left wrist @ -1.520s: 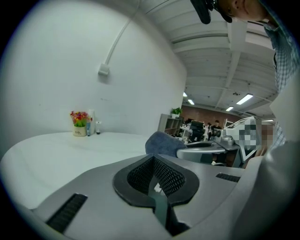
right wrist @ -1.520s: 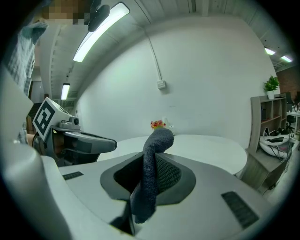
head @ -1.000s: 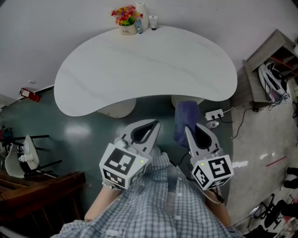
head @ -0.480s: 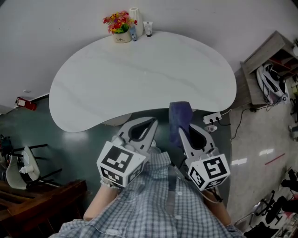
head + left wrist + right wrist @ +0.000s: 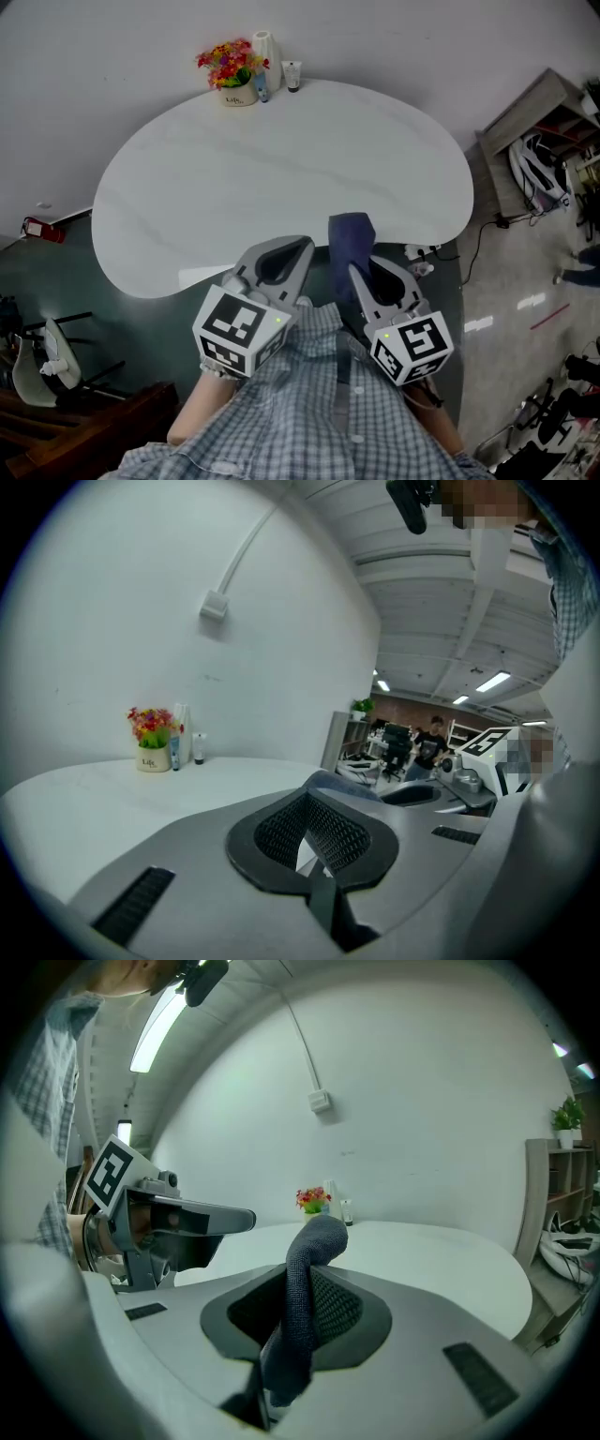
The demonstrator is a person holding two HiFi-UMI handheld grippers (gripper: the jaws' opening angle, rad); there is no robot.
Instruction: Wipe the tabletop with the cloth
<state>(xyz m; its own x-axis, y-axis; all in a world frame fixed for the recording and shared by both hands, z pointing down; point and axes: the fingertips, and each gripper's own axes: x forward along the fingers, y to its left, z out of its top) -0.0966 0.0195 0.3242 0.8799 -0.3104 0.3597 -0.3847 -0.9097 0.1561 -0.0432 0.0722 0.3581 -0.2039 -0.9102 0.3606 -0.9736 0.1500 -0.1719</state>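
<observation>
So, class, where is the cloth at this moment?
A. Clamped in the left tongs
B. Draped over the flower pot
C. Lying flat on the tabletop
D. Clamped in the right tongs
D: the right gripper view shows the cloth pinched in the right tongs and standing up from them, while the left tongs are shut on nothing.
</observation>
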